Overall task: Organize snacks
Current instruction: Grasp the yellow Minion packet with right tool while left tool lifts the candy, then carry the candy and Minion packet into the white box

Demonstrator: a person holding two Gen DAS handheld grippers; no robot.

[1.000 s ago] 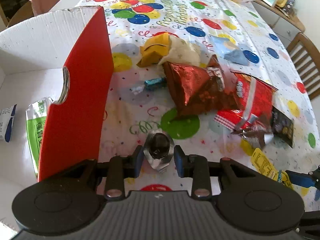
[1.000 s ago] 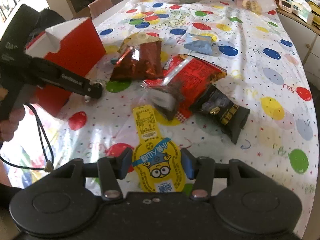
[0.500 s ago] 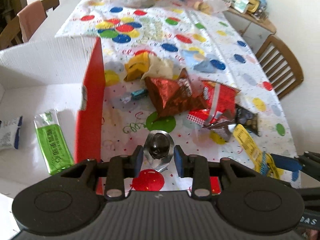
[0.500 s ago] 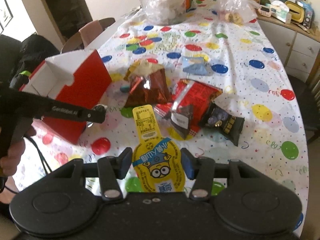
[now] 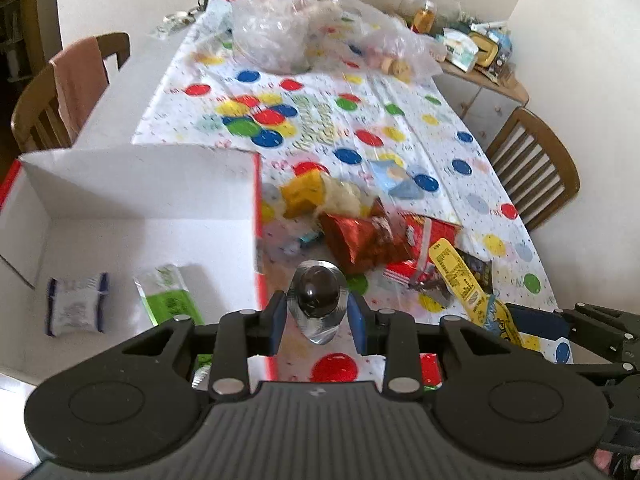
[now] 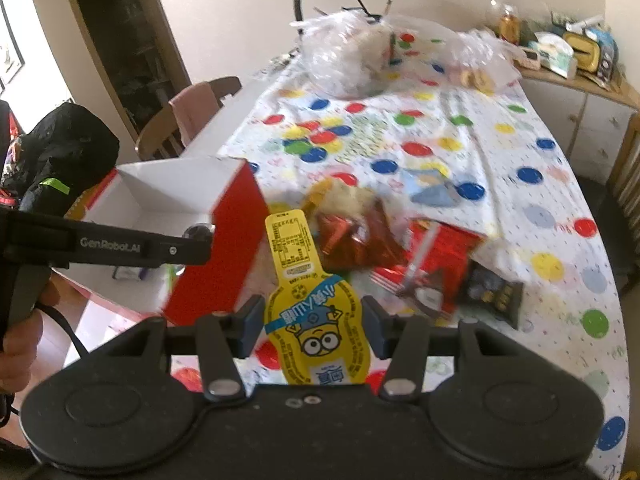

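My left gripper [image 5: 318, 322] is shut on a small silver-wrapped snack with a dark round centre [image 5: 317, 294], held above the near right wall of the red and white box [image 5: 256, 216]. My right gripper [image 6: 314, 330] is shut on a yellow cartoon snack packet [image 6: 308, 300], also seen as the yellow packet [image 5: 460, 276] to the right in the left wrist view. Inside the box lie a green packet [image 5: 170, 294] and a white and blue packet [image 5: 76, 304]. A brown-red foil bag [image 5: 360, 236], a red bag [image 6: 436, 256] and a black packet [image 6: 494, 294] lie on the table.
The table has a dotted party cloth [image 5: 360, 120]. Clear plastic bags [image 5: 280, 40] sit at its far end. A yellow and white snack [image 5: 320, 194] and a blue packet [image 5: 400, 178] lie mid-table. Chairs stand at left [image 5: 60, 92] and right [image 5: 536, 168]. A cluttered sideboard [image 6: 576, 64] is at back right.
Both grippers have risen and tilted up while keeping their snacks, so more of the table and room shows. The left gripper has shifted over the box's edge.
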